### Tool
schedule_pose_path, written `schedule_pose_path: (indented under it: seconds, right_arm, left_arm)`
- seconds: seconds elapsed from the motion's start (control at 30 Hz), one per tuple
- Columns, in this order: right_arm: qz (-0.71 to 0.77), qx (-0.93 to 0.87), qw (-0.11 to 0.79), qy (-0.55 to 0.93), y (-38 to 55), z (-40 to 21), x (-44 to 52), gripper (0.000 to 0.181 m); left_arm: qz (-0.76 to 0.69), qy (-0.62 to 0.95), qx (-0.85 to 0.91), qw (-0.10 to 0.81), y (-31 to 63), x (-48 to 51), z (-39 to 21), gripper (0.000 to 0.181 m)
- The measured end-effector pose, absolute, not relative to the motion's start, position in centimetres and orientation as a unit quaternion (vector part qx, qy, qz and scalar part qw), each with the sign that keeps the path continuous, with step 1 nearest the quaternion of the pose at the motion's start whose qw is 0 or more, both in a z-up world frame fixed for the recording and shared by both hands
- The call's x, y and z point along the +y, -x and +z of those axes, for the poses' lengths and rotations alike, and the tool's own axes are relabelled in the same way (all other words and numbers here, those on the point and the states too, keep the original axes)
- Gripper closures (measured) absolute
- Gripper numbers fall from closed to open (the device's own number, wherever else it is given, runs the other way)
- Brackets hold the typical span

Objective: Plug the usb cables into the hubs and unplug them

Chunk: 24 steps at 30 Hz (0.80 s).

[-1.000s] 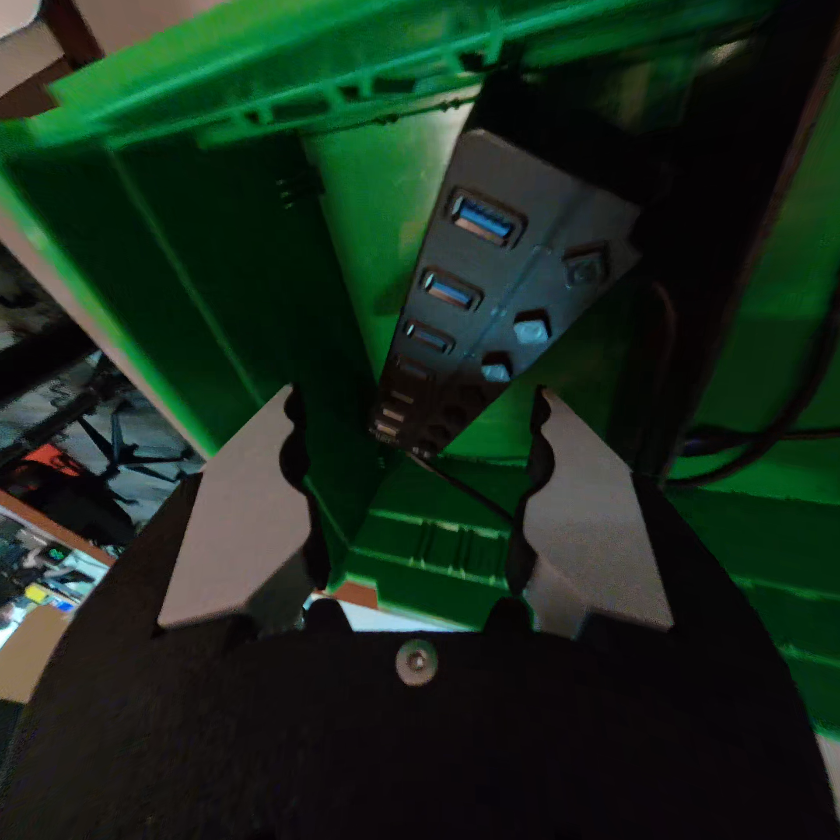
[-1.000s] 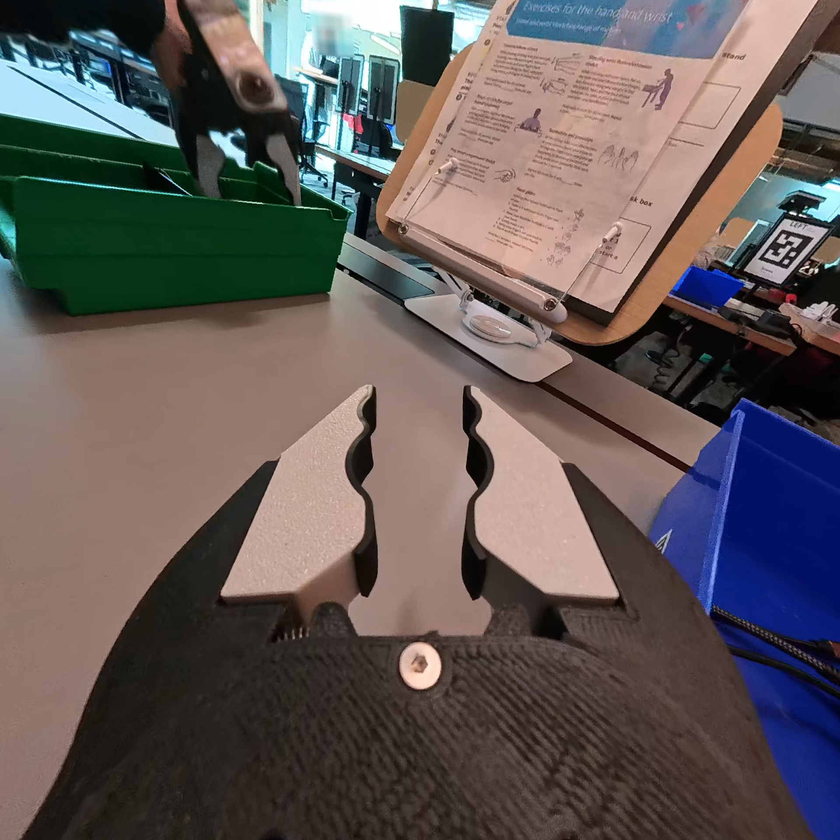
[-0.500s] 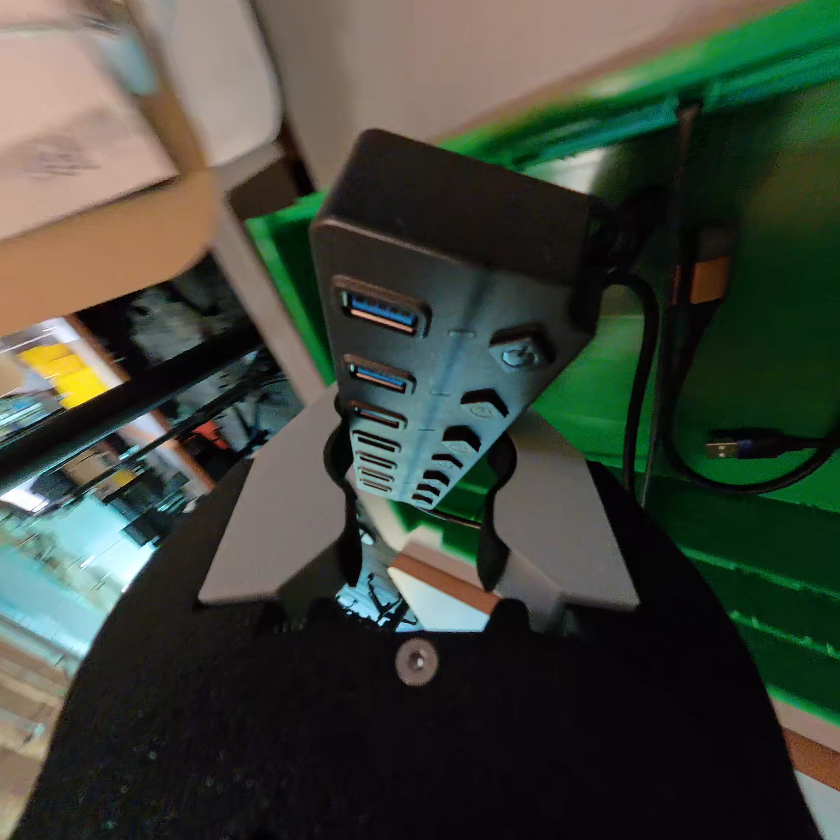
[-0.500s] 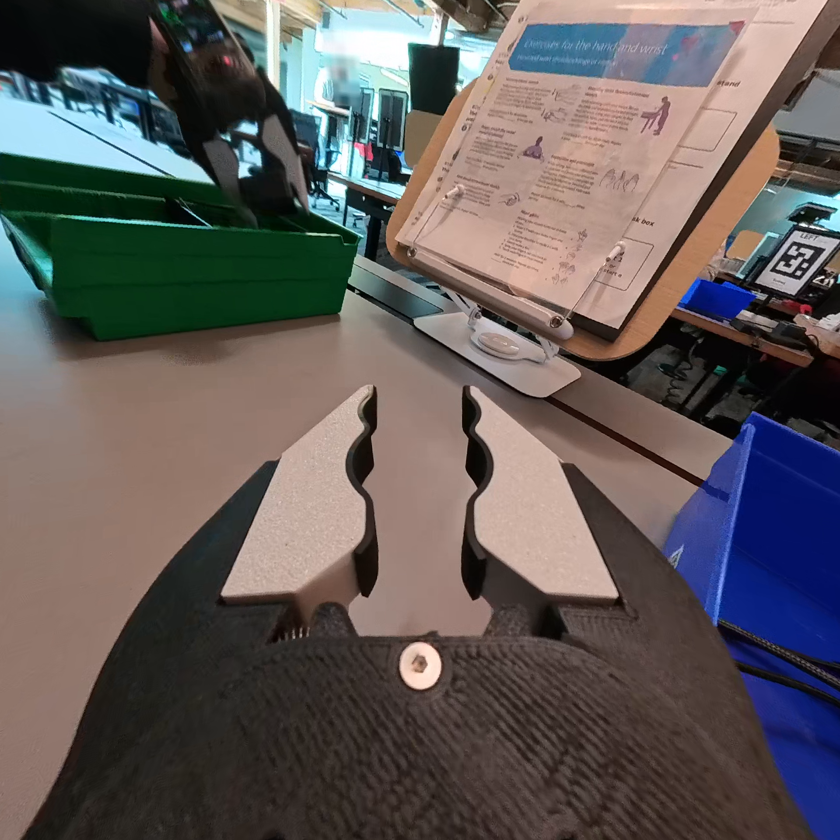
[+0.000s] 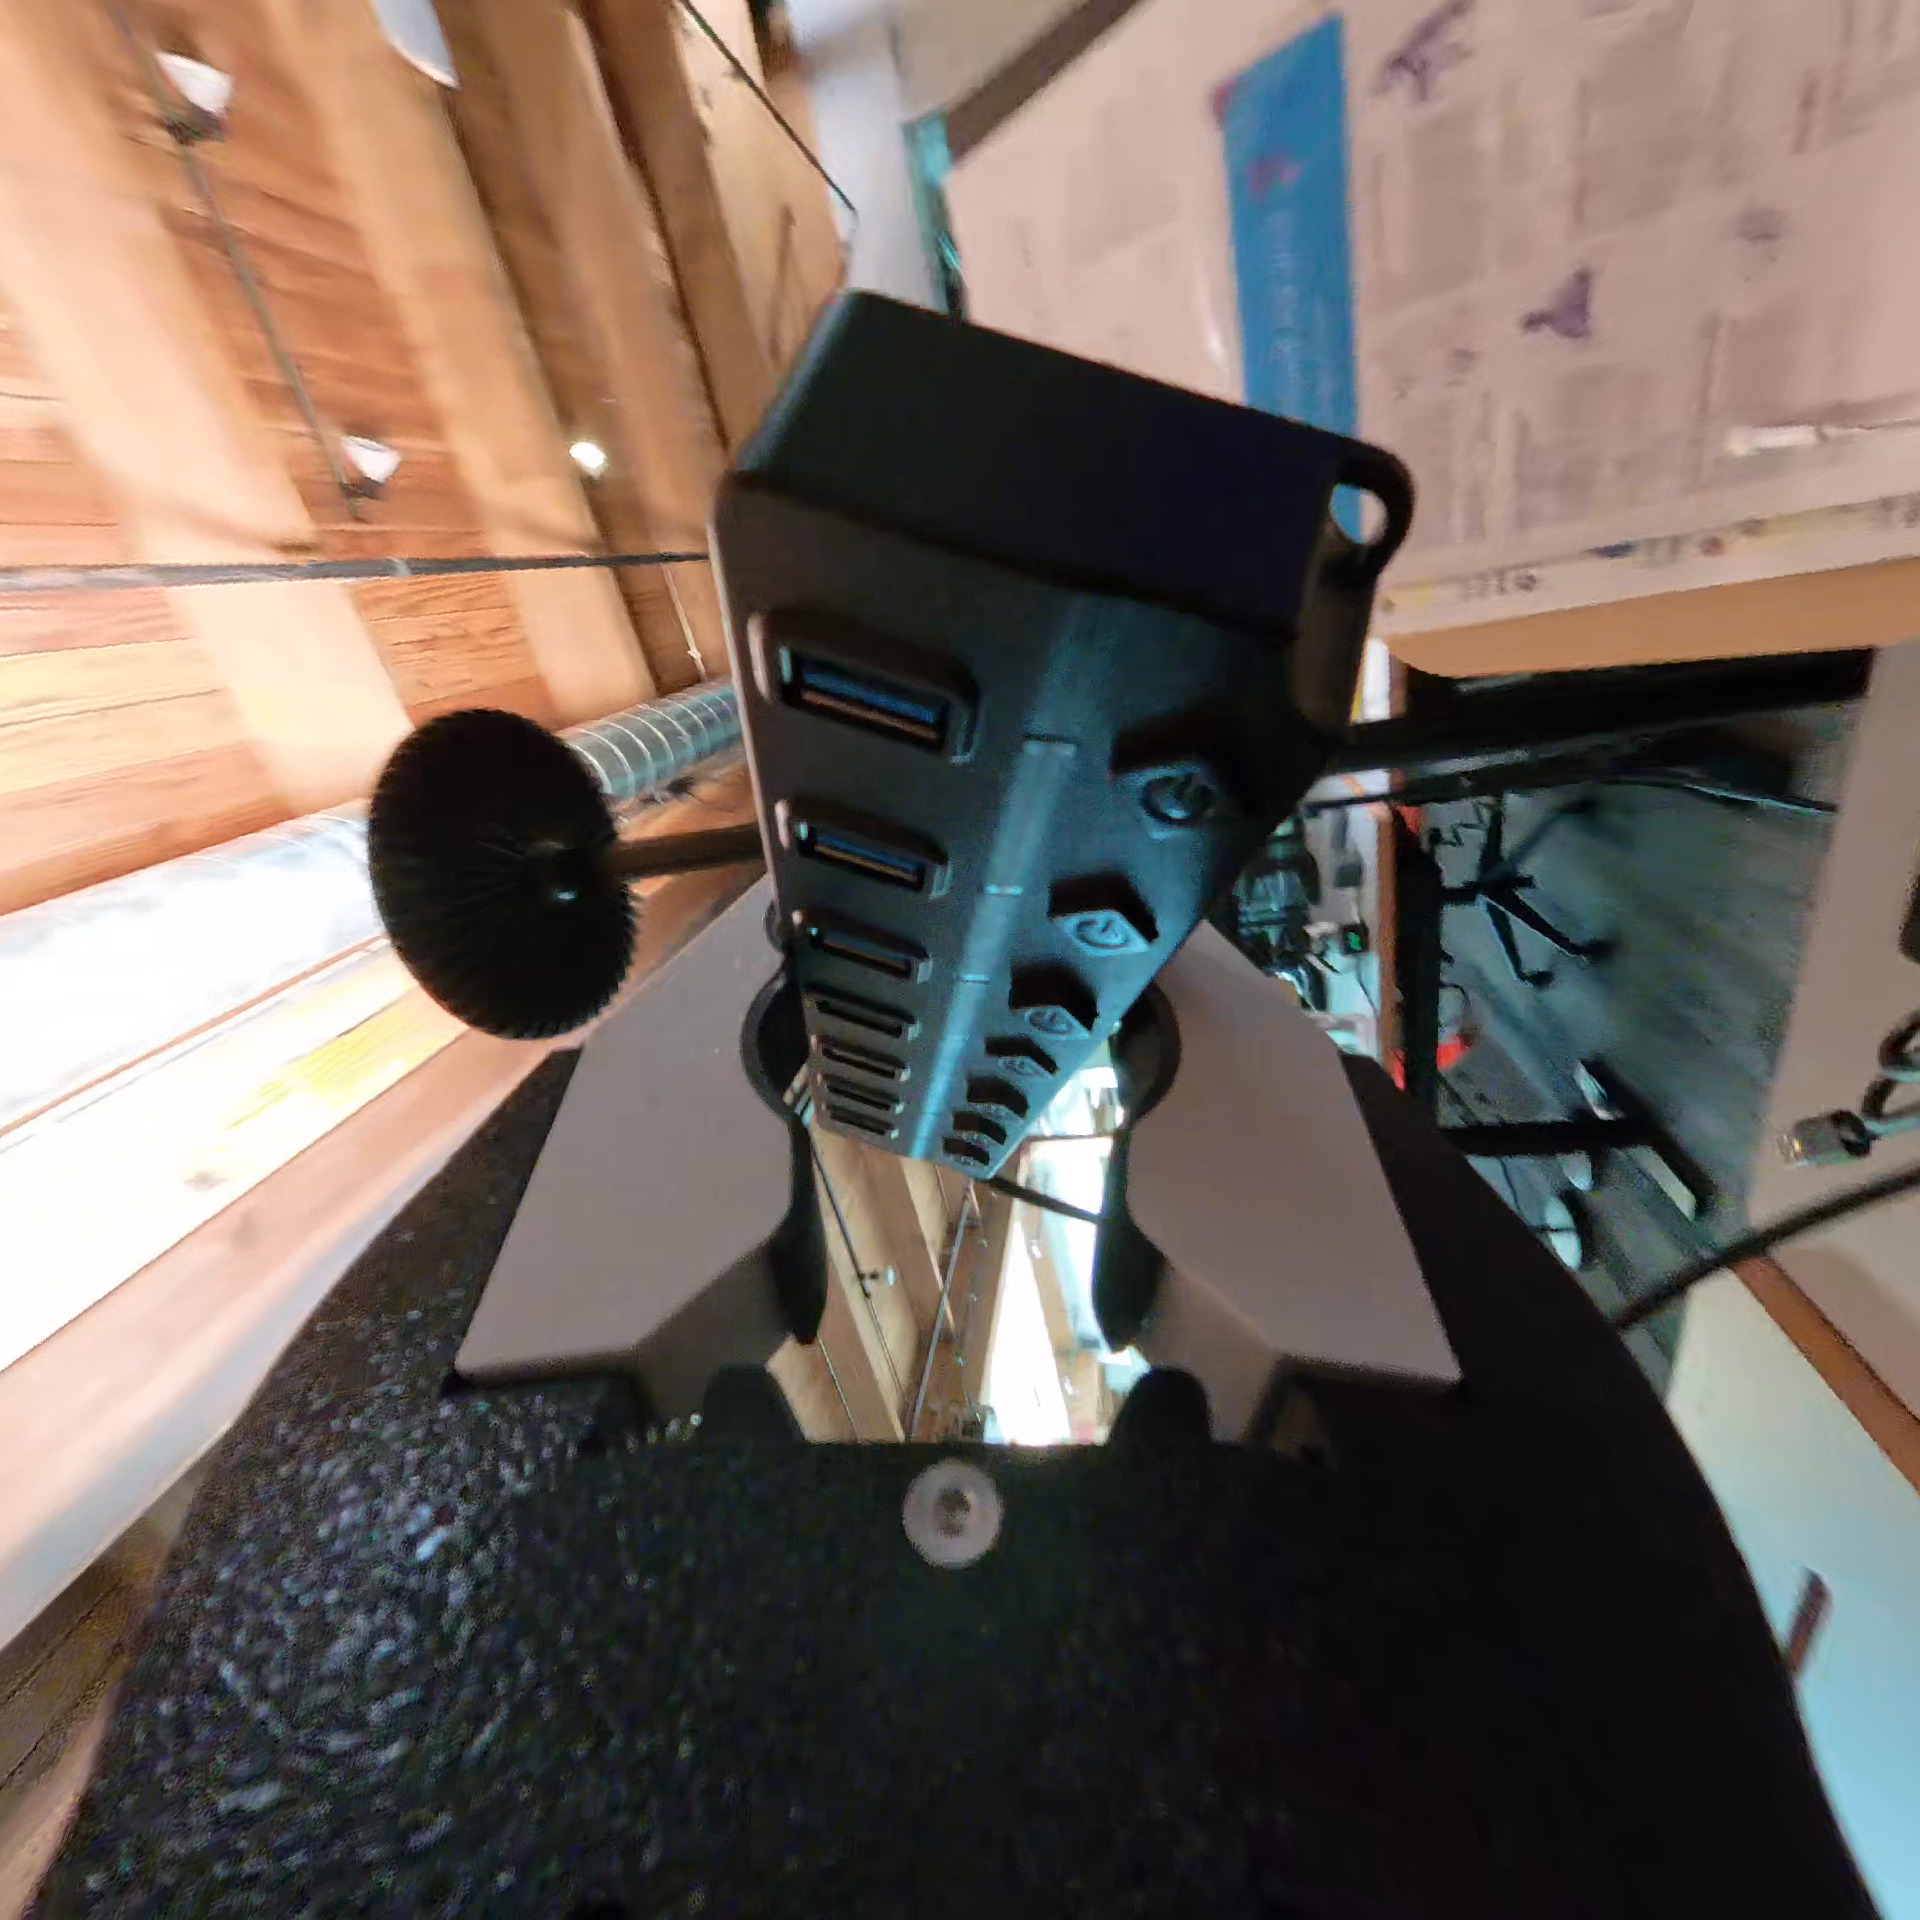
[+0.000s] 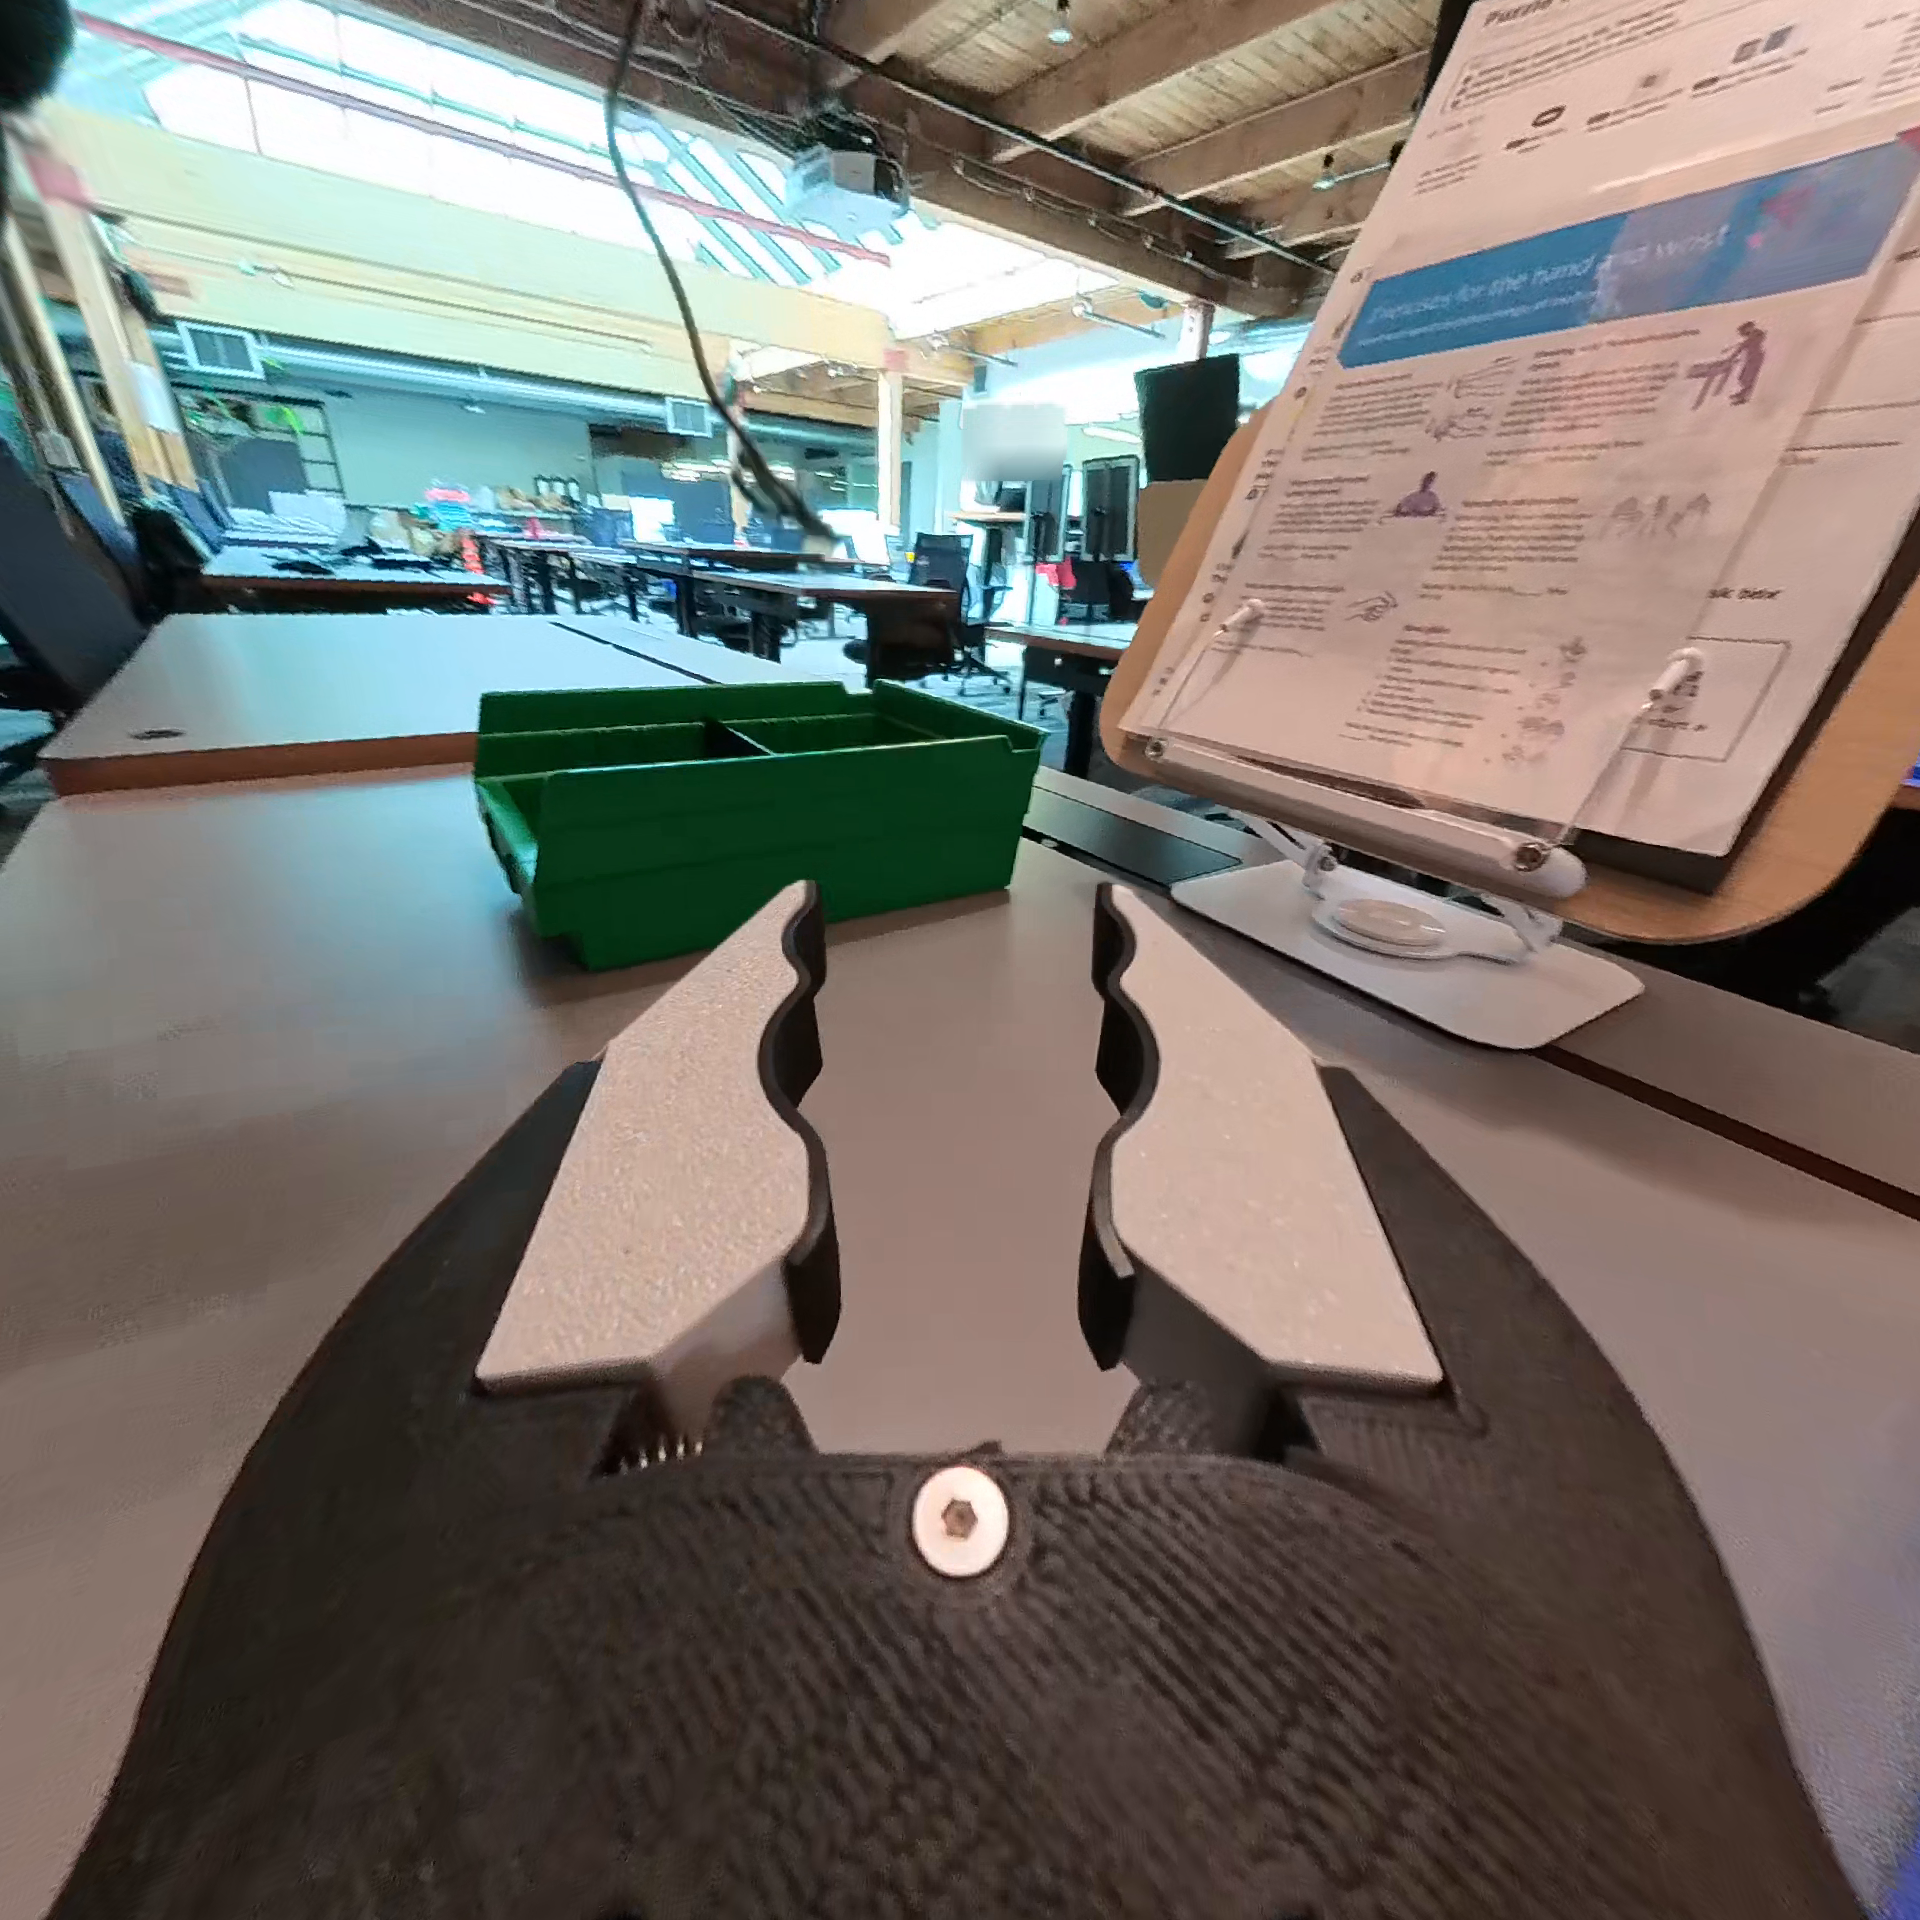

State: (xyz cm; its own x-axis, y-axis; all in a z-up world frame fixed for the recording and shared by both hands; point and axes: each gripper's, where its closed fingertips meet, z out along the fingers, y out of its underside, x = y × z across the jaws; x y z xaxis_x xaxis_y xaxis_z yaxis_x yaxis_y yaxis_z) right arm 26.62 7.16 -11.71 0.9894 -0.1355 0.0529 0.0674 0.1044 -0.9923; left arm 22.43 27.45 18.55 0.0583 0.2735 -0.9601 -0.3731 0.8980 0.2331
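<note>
My left gripper (image 5: pixel 961 997) is shut on the near end of a black USB hub (image 5: pixel 997 748), held up in the air and tilted toward the ceiling. The hub has a row of ports, the far ones blue inside, and a row of buttons beside them. None of the ports I can see has a plug in it. A thin black cable (image 6: pixel 675 281) hangs in the air in the right wrist view. My right gripper (image 6: pixel 956 945) is open and empty, low over the grey table (image 6: pixel 260 1039). The green bin (image 6: pixel 748 810) stands ahead of it.
A wooden document stand (image 6: pixel 1507 582) with a printed sheet stands at the right on a white base (image 6: pixel 1455 966). It also shows in the left wrist view (image 5: pixel 1558 312). A black round fuzzy object (image 5: pixel 499 873) sits left of the hub. Other tables and chairs stand beyond.
My left gripper closed on the hub inside the green bin and lifted it out and up, so the ceiling now shows behind it. My right gripper opened wider and its view swung left.
</note>
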Motion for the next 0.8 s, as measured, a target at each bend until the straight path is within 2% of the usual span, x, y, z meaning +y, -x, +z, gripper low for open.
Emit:
schedule_pose_path:
  seconds: [0.1, 0.17, 0.27, 0.4, 0.5, 0.73, 0.77, 0.8]
  right_arm:
    - [-0.022, 0.017, 0.753, 0.657, -25.5, -11.9, 7.5, 0.13]
    - [0.012, 0.004, 0.765, 0.644, -24.2, -11.5, 7.4, 0.127]
    - [0.057, 0.019, 0.798, 0.6, -23.8, -9.6, 6.6, 0.119]
    - [0.152, 0.032, 0.855, 0.495, -22.0, -3.6, 4.8, 0.114]
    - [0.152, 0.004, 0.854, 0.498, -19.8, -1.8, 4.7, 0.106]
    - [0.05, 0.05, 0.812, 0.579, -21.4, -4.2, 6.7, 0.116]
    - [0.053, 0.052, 0.811, 0.581, -21.5, -4.4, 6.8, 0.121]
    - [0.056, 0.046, 0.815, 0.575, -21.4, -4.3, 6.6, 0.136]
  left_arm:
    - [0.181, 0.02, 0.651, 0.737, -21.5, 23.8, 20.3, 0.124]
    - [0.167, -0.018, 0.658, 0.734, -21.3, 21.0, 19.4, 0.124]
    - [0.154, -0.064, 0.667, 0.726, -21.4, 17.3, 15.2, 0.124]
    - [0.164, -0.086, 0.655, 0.733, -22.4, 14.2, 8.2, 0.124]
    - [0.209, -0.071, 0.624, 0.75, -23.4, 13.7, 4.6, 0.125]
    - [0.224, -0.113, 0.585, 0.772, -25.6, 9.5, 0.2, 0.126]
    - [0.234, -0.122, 0.577, 0.773, -25.9, 9.1, -0.1, 0.127]
    - [0.248, -0.13, 0.57, 0.772, -26.2, 8.9, -0.3, 0.128]
